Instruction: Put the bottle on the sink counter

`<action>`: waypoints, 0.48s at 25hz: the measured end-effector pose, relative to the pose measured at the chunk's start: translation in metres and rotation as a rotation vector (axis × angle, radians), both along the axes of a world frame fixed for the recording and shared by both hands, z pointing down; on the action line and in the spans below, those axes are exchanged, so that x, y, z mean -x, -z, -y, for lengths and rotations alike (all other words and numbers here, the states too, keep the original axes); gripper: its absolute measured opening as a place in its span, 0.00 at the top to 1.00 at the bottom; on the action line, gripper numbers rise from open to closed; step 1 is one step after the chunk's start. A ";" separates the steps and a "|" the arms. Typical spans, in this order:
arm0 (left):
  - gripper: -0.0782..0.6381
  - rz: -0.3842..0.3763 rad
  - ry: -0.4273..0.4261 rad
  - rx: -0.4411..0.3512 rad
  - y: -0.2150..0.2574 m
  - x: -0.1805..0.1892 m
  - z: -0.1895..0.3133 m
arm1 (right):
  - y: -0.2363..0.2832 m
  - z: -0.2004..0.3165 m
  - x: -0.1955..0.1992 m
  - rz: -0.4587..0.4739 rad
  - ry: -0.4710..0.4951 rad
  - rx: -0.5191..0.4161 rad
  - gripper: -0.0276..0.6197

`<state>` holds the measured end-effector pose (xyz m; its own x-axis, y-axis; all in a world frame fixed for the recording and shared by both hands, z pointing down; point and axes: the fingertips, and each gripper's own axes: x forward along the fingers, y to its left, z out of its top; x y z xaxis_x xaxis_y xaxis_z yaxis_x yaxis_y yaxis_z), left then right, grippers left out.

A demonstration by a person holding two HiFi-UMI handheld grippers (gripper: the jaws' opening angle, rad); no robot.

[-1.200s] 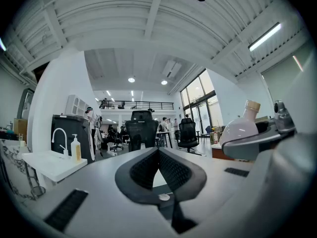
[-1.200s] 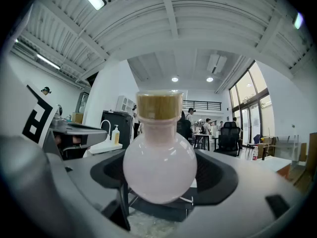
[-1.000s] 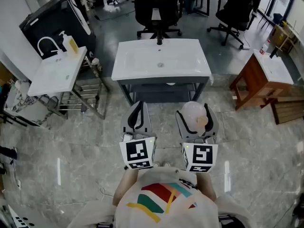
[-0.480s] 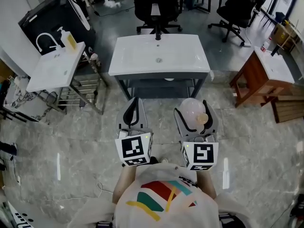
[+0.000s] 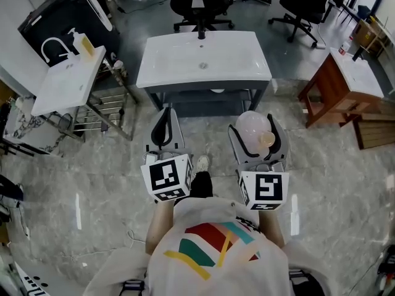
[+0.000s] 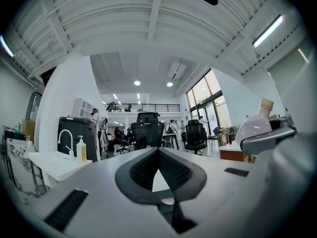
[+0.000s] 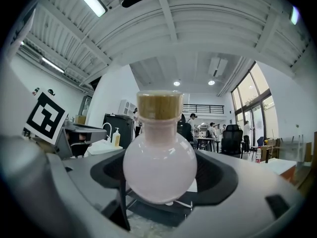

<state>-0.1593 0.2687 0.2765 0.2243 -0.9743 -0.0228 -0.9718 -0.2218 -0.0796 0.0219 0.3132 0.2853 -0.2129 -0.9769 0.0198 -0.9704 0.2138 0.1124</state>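
The bottle is a round, pale pink flask with a tan cork cap, and my right gripper is shut on its belly. It hangs over the marble floor, short of the white sink counter ahead. In the right gripper view the bottle fills the space between the jaws of the right gripper, cap up. To its left, my left gripper is shut with nothing in it. In the left gripper view the left gripper has its black pads meeting at the tip, and the bottle shows at the right.
A smaller basin with a faucet and soap dispenser stands at the left on a metal rack. A wooden stand is at the right. Office chairs stand behind the counter. My shoe shows between the grippers.
The sink counter has drawn slightly nearer and higher in view. Both grippers have moved forward a little, the bottle still held. A shoe has come into view between them.
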 end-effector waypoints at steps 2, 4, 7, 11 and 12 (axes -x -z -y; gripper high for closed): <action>0.87 -0.002 0.000 -0.007 0.000 0.001 0.007 | -0.002 0.006 -0.002 -0.007 -0.003 -0.003 0.36; 0.87 -0.008 -0.003 -0.017 -0.001 0.000 0.016 | -0.003 0.013 -0.004 -0.014 -0.006 -0.010 0.36; 0.87 -0.016 -0.010 -0.030 0.000 -0.002 0.031 | 0.000 0.027 -0.005 -0.025 -0.006 -0.023 0.36; 0.87 -0.019 -0.022 -0.044 0.004 -0.006 0.046 | 0.004 0.042 -0.001 -0.033 0.002 -0.038 0.36; 0.87 -0.016 -0.028 -0.048 0.006 -0.007 0.050 | 0.005 0.045 0.000 -0.033 0.003 -0.044 0.36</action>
<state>-0.1519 0.2191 0.2707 0.2504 -0.9654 -0.0729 -0.9666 -0.2451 -0.0748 0.0217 0.2683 0.2803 -0.2157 -0.9763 -0.0161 -0.9654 0.2108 0.1535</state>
